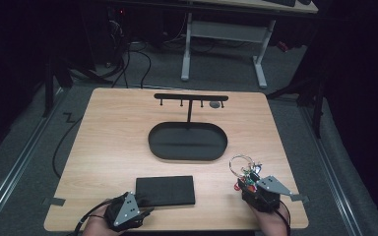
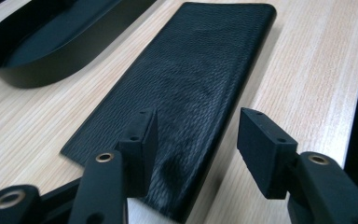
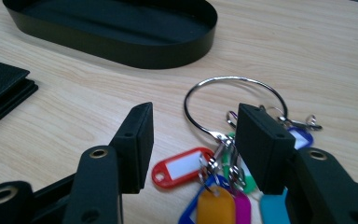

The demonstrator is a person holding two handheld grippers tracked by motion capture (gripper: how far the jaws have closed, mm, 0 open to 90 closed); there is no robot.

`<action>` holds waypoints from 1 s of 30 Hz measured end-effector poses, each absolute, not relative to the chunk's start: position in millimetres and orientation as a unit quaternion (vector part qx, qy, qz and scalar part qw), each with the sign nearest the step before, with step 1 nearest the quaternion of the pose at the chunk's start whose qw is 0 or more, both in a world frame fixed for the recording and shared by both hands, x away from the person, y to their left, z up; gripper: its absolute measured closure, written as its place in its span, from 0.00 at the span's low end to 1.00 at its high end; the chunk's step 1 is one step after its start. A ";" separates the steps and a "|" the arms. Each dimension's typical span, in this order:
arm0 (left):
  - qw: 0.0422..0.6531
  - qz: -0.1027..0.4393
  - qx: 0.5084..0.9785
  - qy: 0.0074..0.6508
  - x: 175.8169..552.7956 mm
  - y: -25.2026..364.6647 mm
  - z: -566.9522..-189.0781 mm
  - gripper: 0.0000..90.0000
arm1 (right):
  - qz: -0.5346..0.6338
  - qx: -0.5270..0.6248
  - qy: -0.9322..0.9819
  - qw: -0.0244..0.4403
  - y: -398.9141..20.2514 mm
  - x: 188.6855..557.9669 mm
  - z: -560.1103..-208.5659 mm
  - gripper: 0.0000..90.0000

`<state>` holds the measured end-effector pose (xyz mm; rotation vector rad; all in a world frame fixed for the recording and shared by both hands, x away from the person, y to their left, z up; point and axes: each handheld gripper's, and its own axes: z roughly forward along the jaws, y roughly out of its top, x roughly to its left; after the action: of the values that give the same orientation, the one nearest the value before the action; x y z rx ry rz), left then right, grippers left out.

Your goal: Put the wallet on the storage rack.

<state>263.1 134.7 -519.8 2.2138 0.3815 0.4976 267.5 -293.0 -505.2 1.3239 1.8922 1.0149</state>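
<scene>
From the high view, a person's two hand-held grippers rest at the near edge of the wooden surface (image 1: 103, 128). The left hand-held gripper (image 1: 145, 212) sits at the near left corner of a flat black wallet (image 1: 165, 191), which lies long side across, just on the person's side of the oval black tray (image 1: 153, 142). The right hand-held gripper (image 1: 248, 181) sits on a bunch of keys (image 1: 243, 169), to the near right of the tray. A black rack with small hooks (image 1: 191, 97) rises from the tray's far side.

In the left gripper view, the left hand-held gripper (image 2: 196, 140) has its jaws apart, straddling the near end of the wallet (image 2: 191, 79), whose long axis runs straight away from it, the tray (image 2: 42, 70) at upper left. The wallet's near edge is cut off below.

In the right gripper view, the right hand-held gripper (image 3: 193, 140) stands apart around the keys' coloured tags (image 3: 182, 168), the steel ring (image 3: 235, 105) lying just ahead toward the tray (image 3: 121, 51). Whether the jaws touch the tags cannot be made out; the right jaw hides part of the bunch.
</scene>
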 end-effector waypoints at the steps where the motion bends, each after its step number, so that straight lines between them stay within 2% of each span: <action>1: 0.407 0.198 0.879 0.148 263.9 132.5 -520.1 0.54 | 0.382 0.502 0.714 0.305 -295.1 265.7 -505.2 0.53; 13: 0.390 0.209 0.892 0.092 269.8 109.0 -524.8 0.53 | 0.376 0.529 0.694 0.313 -315.4 244.3 -506.1 0.53; 23: 0.380 0.225 0.894 0.077 271.3 103.0 -530.0 0.52 | 0.375 0.542 0.685 0.312 -323.3 237.1 -506.8 0.53; 30: 0.373 0.258 0.889 0.056 268.5 102.0 -534.8 0.54 | 0.377 0.548 0.682 0.306 -325.2 236.7 -507.7 0.53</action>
<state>268.5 102.0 -534.8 2.2785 0.1443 0.6620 236.7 -325.2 -507.7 1.4493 1.8046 0.9967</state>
